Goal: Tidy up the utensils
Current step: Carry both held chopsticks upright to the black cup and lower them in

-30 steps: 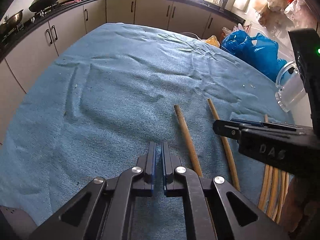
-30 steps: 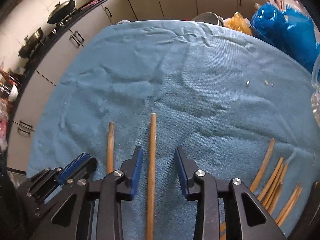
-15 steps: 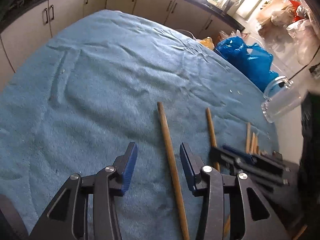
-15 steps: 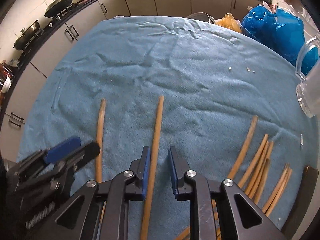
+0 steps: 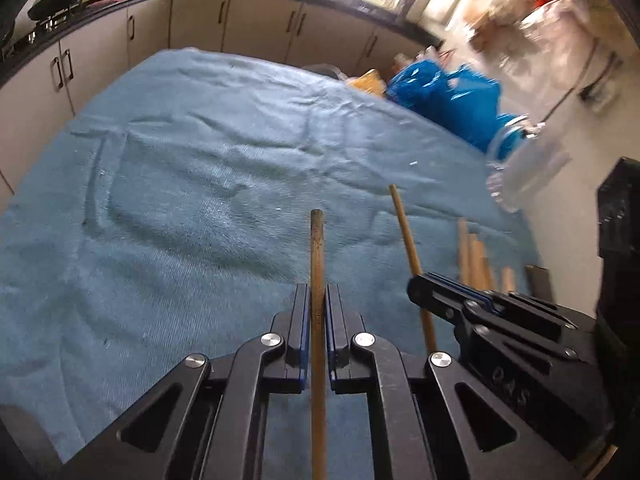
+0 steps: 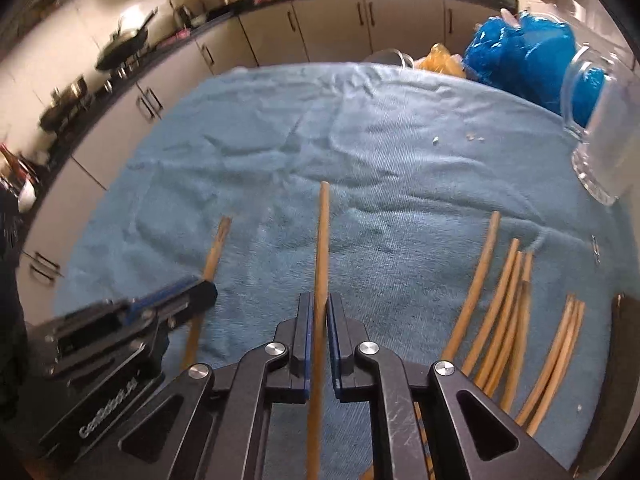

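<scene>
Both my grippers are pinching a chopstick each: left gripper point(image 5: 318, 300) on one chopstick point(image 5: 317, 248), right gripper point(image 6: 318, 308) on the other chopstick point(image 6: 322, 240), jaws just clamped down. Their near ends run under the fingers, out of frame. Loose chopsticks point(image 6: 500, 304) lie right of my right gripper on the blue cloth point(image 6: 360, 140); the glass jar point(image 6: 600, 136) beyond is blurry and cut off.
</scene>
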The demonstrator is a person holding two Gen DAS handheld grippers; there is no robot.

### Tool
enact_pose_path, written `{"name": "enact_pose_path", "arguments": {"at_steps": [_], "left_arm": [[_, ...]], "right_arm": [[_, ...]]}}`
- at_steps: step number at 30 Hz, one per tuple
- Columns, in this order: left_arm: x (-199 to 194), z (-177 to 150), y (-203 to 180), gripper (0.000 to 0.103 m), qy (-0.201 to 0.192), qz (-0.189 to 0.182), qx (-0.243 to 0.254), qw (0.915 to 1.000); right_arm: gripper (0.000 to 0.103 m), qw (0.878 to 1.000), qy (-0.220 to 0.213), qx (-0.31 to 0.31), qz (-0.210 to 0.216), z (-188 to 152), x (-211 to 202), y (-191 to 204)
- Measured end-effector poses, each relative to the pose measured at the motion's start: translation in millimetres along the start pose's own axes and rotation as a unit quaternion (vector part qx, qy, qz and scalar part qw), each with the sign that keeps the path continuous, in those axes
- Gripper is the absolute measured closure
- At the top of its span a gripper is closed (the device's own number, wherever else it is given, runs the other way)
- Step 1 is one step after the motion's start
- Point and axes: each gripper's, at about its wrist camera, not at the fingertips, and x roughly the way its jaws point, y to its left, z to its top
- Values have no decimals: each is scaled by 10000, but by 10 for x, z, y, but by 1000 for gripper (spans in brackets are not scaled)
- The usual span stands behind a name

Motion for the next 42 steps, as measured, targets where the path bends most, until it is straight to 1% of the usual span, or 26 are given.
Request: {"name": "enact_pose_path", "arguments": {"at_steps": [2, 4, 9, 13, 19, 23, 26, 29, 34, 36, 38, 40, 42], "left_arm": [[-189, -66, -15, 97, -98, -273, -35, 9996], [-355, -130, -46, 97, -246, -399, 21, 9989], [-854, -343, -80, 97, -764, -495, 232, 9956], [-1183, -514, -38, 97, -1039, -613, 252, 9924], [-1764, -742, 22, 97, -1664, -630, 414, 9832], [-2138, -868, 105, 97, -2091, -634, 453, 9748], [-2391, -914, 172, 97, -2361, -594, 499, 9686], [-2692, -937, 328, 97, -2649, -565, 394, 9618], [-3157, -915, 724, 97, -3089, -419, 31, 9502], [-3289, -897, 887, 97, -3235, -378, -132, 9454], [-3418, -863, 1061, 97, -3409, -256, -260, 9394], [-3491, -813, 1210, 97, -3516, -157, -338, 9354], [-3523, -747, 1337, 97, -3562, -68, -386, 9336]], "right_arm": [[96, 9998, -185, 11, 55, -51, -147, 57], [96, 9992, -377, 26, 134, -125, -311, 142], [96, 9963, -851, 1, 143, -373, -678, 318], [96, 9927, -1200, 53, 129, -585, -938, 429], [96, 9857, -1670, 170, 131, -800, -1321, 561], [96, 9808, -1947, 80, 90, -877, -1571, 703], [96, 9763, -2164, -77, 33, -907, -1725, 887], [96, 9716, -2356, -218, 92, -946, -1870, 1069], [96, 9621, -2660, -402, 437, -906, -2034, 1442], [95, 9585, -2746, -430, 642, -851, -2063, 1598], [96, 9551, -2805, -458, 842, -783, -2072, 1740], [95, 9516, -2864, -513, 989, -720, -2065, 1912], [95, 9481, -2915, -569, 1136, -631, -2027, 2106]]}}
